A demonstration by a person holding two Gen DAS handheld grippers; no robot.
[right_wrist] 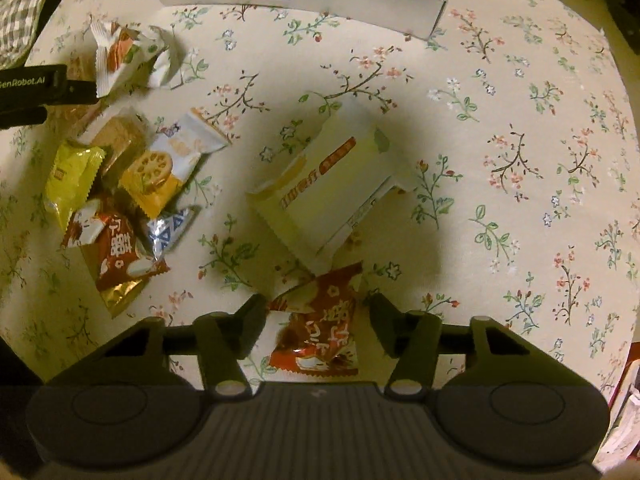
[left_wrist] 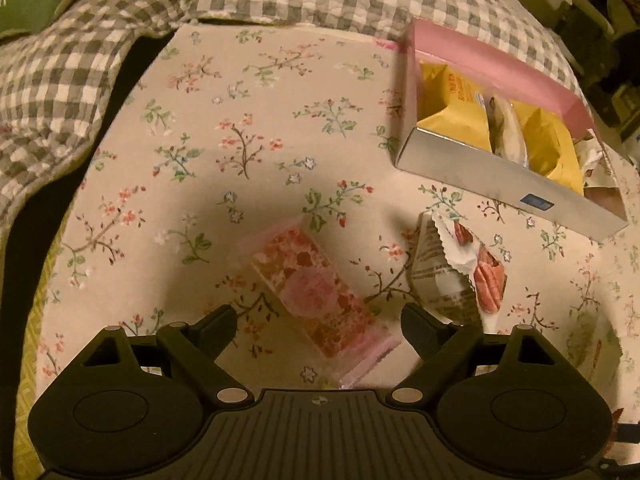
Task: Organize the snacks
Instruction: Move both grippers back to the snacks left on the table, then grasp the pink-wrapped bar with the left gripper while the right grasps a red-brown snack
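The left gripper [left_wrist: 318, 326], jaws spread, hovered over the pink packet [left_wrist: 320, 300], well short of the silver box [left_wrist: 500, 172]; it should straddle the narrow sides. The right gripper [right_wrist: 316, 314] bracketed the red packet [right_wrist: 316, 324] without visibly pinching it

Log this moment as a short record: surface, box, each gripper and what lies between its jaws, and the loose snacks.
surface: floral cloth
box: open box at the far side, yellow packets inside
left gripper: jaws wide, over a pink packet, not pressing it
right gripper: jaws either side of a red packet; contact not clear
loose snacks: pile to the left in the right wrist view, pale packet mid-cloth, pecan packet beside the pink one
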